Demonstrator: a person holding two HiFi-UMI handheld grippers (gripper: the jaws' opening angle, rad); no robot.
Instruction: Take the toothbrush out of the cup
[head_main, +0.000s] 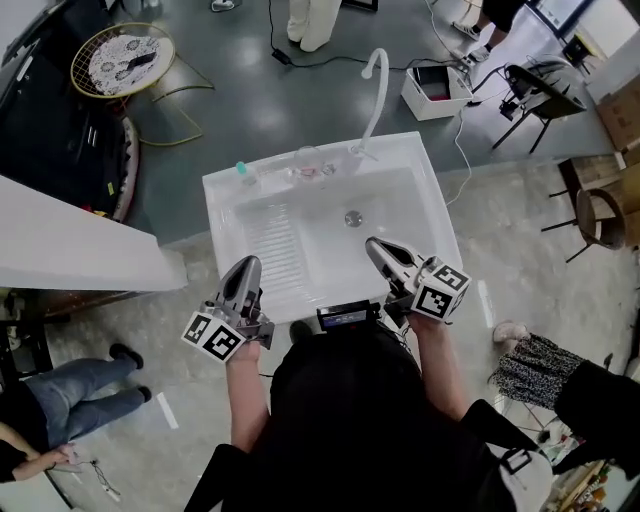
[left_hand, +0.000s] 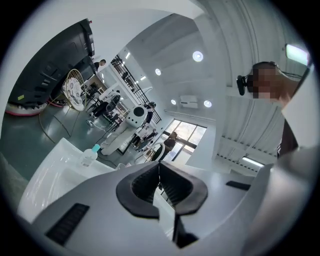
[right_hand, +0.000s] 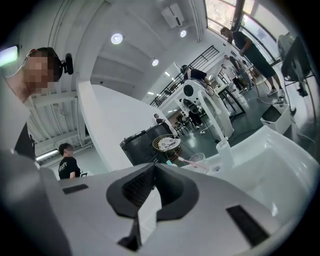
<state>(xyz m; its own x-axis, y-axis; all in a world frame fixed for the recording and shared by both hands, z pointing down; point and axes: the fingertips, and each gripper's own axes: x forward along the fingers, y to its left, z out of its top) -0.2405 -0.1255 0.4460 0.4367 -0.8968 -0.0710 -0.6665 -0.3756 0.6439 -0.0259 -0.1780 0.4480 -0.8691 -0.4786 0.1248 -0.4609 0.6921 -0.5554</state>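
Observation:
A clear cup (head_main: 306, 160) stands on the back ledge of the white sink (head_main: 420, 200), with a pink toothbrush (head_main: 312, 172) leaning in it. In the right gripper view the cup (right_hand: 198, 160) and the toothbrush (right_hand: 187, 161) show just past the jaws, far off. My left gripper (head_main: 243, 270) is shut and empty over the sink's front left rim. My right gripper (head_main: 378, 250) is shut and empty over the basin's front right. Both jaw pairs (left_hand: 159, 167) (right_hand: 154, 167) are pressed together with nothing between them. Both grippers are well short of the cup.
A small bottle with a teal cap (head_main: 243, 172) stands on the ledge left of the cup, and also shows in the left gripper view (left_hand: 90, 155). A white curved faucet (head_main: 375, 85) rises at the back right. A drain (head_main: 352, 217) lies mid-basin. People stand around the room.

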